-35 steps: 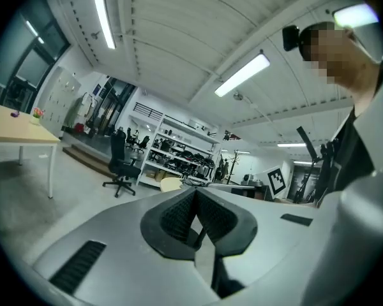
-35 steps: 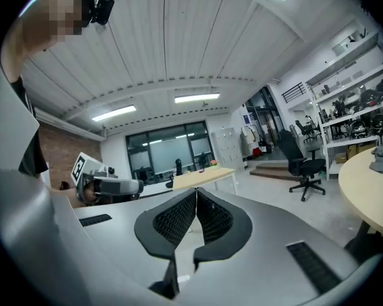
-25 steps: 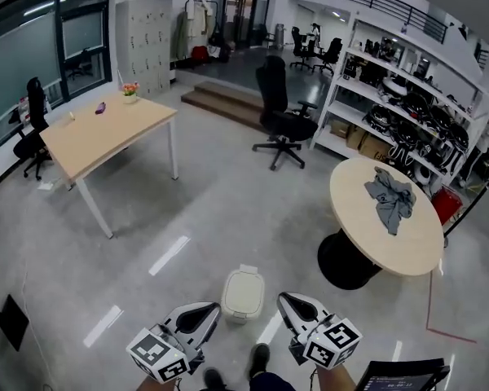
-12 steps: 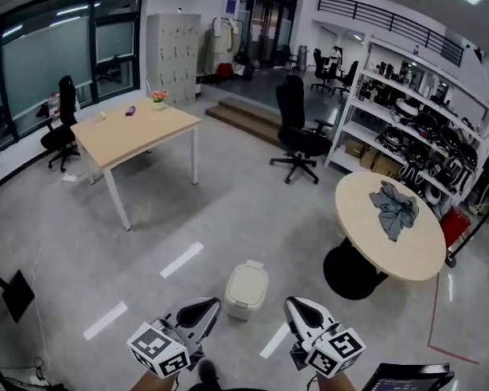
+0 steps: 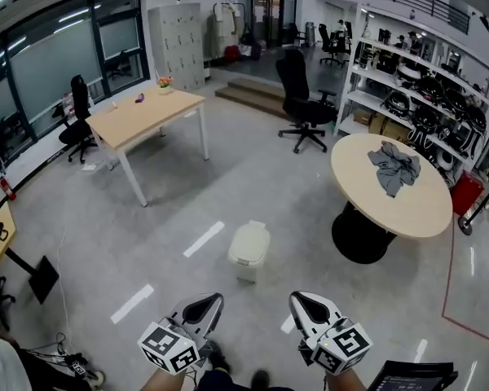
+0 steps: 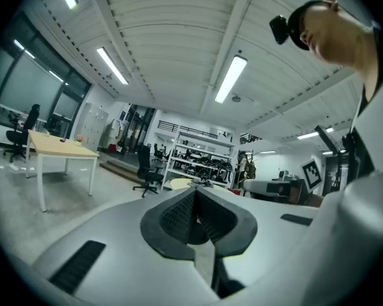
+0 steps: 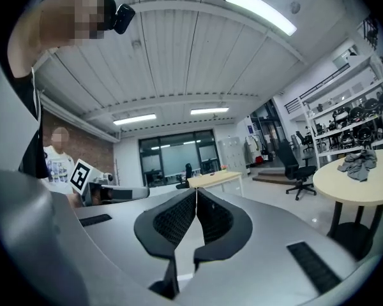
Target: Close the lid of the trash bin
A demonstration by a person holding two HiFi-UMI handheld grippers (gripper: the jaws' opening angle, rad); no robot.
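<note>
Open floor on all sides of the trash bin (image 5: 249,249). A white floor stripe (image 5: 204,239) lies just to its left. The round table (image 5: 391,206) stands to its right and the rectangular table (image 5: 147,112) back left, both well apart from it. The office chair (image 5: 300,104) and shelves (image 5: 424,80) are far behind.

The left gripper (image 5: 214,300) and right gripper (image 5: 297,297) are low in the head view, side by side with a gap between them. Each has its jaws pressed together with nothing between.

Compared with half a second ago, the bin sits higher in the head view and farther from the gripper tips. The grippers keep about the same spots in the view.

The bin is a cream rounded box standing upright on the floor, ahead of and between the two grippers and touched by neither. Its lid lies down flat on top.
</note>
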